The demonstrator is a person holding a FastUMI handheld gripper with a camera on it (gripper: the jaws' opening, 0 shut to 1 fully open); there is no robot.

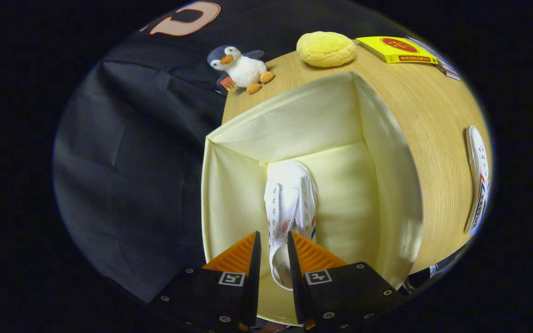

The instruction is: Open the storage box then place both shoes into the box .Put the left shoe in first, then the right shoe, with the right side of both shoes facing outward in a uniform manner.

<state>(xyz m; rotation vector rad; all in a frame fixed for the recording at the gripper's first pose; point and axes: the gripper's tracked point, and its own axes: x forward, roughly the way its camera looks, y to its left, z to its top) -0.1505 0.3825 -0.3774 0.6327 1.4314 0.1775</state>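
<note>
The round light-wood worktop [433,138] carried an open cream fabric storage box [294,125]; inside it a white canvas shoe [289,199] hung heel-up, pinched between the gripper [274,249] fingers; a second white shoe [478,180] lay well apart

Bright, even light falls from above on the worktop [428,134] and the cream box [294,125], whose inner walls glow softly with a gentle shadow in the left corner. The booth wall [123,175] stays dim. Fisheye distortion bends the box's edges and stretches the shoe [478,180] lying on the worktop. Focus is sharp centrally, softer outward.
</note>
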